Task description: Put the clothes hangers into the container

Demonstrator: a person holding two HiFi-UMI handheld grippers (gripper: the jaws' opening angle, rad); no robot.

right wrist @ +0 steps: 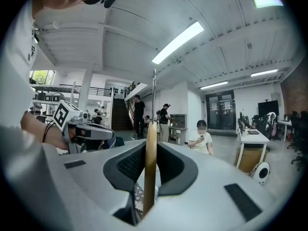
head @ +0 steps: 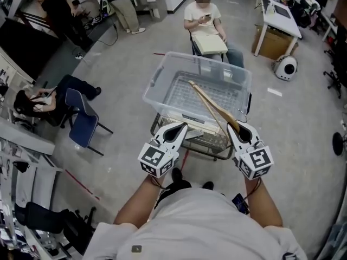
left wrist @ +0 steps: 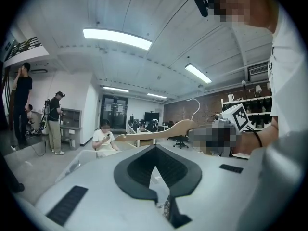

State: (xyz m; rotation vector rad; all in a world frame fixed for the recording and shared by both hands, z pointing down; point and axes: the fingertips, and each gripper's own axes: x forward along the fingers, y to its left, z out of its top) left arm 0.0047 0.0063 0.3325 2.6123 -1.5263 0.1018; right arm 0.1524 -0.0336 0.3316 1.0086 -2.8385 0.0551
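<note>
A wooden clothes hanger (head: pixel 211 106) slants up over the clear plastic container (head: pixel 162 77), its far end above the container's inside. My right gripper (head: pixel 234 126) is shut on the hanger's near end, at the container's near right corner. In the right gripper view the hanger (right wrist: pixel 150 162) stands edge-on between the pads. My left gripper (head: pixel 181 127) hovers at the container's near edge, shut with nothing in it. In the left gripper view the hanger (left wrist: pixel 168 129) and its metal hook (left wrist: pixel 195 105) show to the right. Inside the container I see only its ribbed floor.
The container rests on a low wire cart (head: pixel 209 142). A seated person (head: pixel 209 28) is just behind it. A blue chair (head: pixel 81 121) stands to the left, with a white desk (head: pixel 282 18) and a round white device (head: pixel 286 67) at the back right.
</note>
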